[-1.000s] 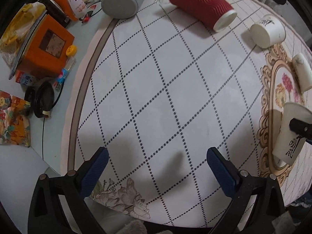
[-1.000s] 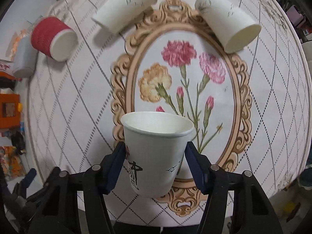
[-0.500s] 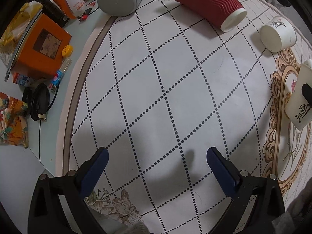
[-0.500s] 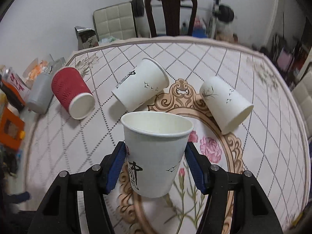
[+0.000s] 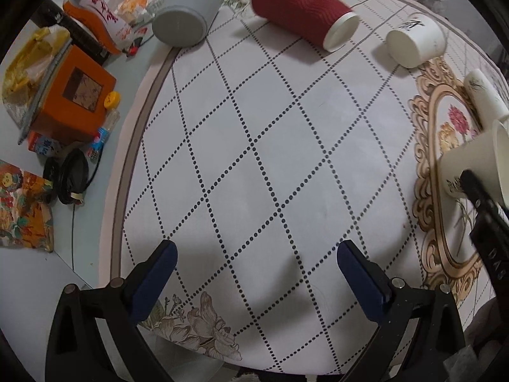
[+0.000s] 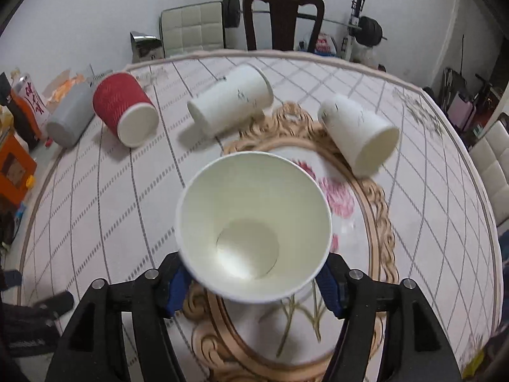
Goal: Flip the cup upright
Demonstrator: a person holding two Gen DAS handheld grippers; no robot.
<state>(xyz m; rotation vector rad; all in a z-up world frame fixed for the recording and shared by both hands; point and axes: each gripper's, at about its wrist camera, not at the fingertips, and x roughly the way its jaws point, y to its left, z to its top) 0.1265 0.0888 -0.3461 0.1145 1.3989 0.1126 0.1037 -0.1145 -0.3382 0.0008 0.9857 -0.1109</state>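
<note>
On the far left lay a gray cup [image 6: 68, 119] on its side, and just beside it a red ribbed cup [image 6: 125, 111], also on its side, mouth toward the camera. The left gripper [image 5: 254, 273] hung over bare tablecloth [image 5: 254, 159], jaws spread wide and holding nothing. Farther right the right gripper [image 6: 251, 283] was clamped on a white paper cup [image 6: 253, 237] — mouth tipped toward the lens, above the floral medallion [image 6: 366, 222]. Beyond it two more white cups [image 6: 230, 100] [image 6: 359, 133] lay toppled.
</note>
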